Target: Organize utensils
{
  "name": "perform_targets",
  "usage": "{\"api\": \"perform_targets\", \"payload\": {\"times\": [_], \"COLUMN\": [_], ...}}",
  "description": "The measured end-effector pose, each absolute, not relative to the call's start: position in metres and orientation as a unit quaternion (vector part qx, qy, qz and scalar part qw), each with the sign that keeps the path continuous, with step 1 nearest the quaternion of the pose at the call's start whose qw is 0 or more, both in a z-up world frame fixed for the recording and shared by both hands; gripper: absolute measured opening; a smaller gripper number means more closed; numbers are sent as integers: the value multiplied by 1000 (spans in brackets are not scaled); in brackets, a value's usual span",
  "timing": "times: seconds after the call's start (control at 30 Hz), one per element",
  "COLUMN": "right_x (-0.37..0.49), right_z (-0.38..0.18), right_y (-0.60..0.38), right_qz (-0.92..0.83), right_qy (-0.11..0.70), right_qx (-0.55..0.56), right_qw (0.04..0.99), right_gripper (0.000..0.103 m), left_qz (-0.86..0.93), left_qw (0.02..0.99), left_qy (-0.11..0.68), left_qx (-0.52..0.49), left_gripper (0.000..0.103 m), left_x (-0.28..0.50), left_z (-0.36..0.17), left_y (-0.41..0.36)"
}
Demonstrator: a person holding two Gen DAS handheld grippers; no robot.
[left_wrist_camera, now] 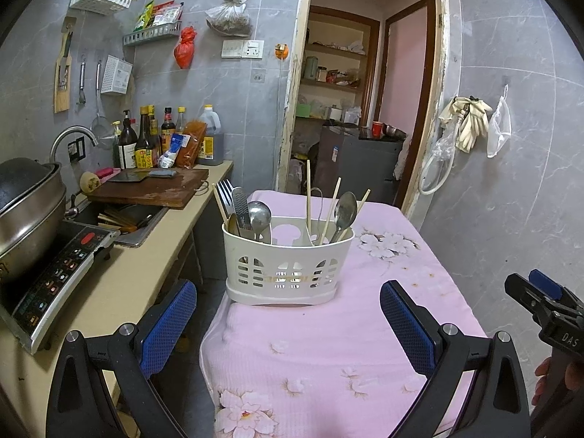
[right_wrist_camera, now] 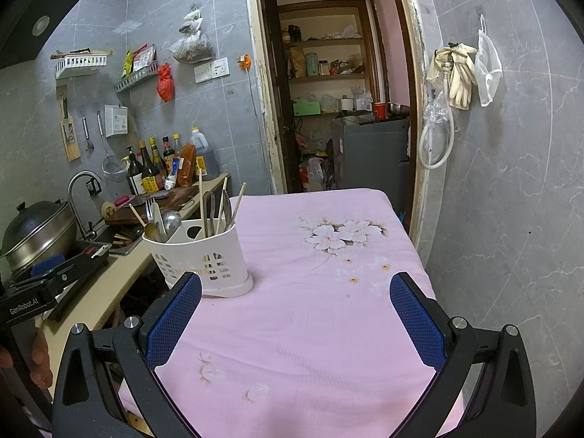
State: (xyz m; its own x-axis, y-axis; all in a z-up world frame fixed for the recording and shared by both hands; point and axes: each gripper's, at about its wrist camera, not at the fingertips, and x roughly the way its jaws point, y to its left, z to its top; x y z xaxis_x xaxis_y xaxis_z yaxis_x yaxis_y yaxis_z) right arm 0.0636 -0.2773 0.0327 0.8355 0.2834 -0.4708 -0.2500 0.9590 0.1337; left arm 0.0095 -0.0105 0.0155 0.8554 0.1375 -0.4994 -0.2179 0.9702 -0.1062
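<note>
The table [left_wrist_camera: 365, 328], under a pink cloth, carries a white caddy [left_wrist_camera: 288, 266] near its left edge, with chopsticks [left_wrist_camera: 308, 197] split between two compartments. Both the left gripper [left_wrist_camera: 288, 328] and right gripper [right_wrist_camera: 295, 325] hover spread and empty; I'd pinch one chopstick high and lift it straight up.

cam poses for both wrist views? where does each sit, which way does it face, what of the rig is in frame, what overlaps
Left wrist: on the open left gripper, low at the near end of the pink-covered table, facing the white utensil caddy and doorway; the right gripper and fingertips show at right.
Right wrist: on the open right gripper, further right, facing the table and doorway; caddy lies left, left gripper at the left edge.
Shared: caddy, table, doorway, counter.
</note>
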Motion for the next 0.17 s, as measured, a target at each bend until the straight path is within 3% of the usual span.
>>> {"api": "perform_targets", "payload": {"times": [0.17], "right_x": [63], "right_z": [32], "right_y": [-277], "right_qz": [139], "right_qy": [251], "right_qx": [33], "right_qw": [957], "right_gripper": [101], "left_qz": [92], "left_qw": [960], "left_qy": [254], "left_qx": [-79], "left_gripper": [101], "left_x": [9], "left_z": [15], "left_y": [-9]}}
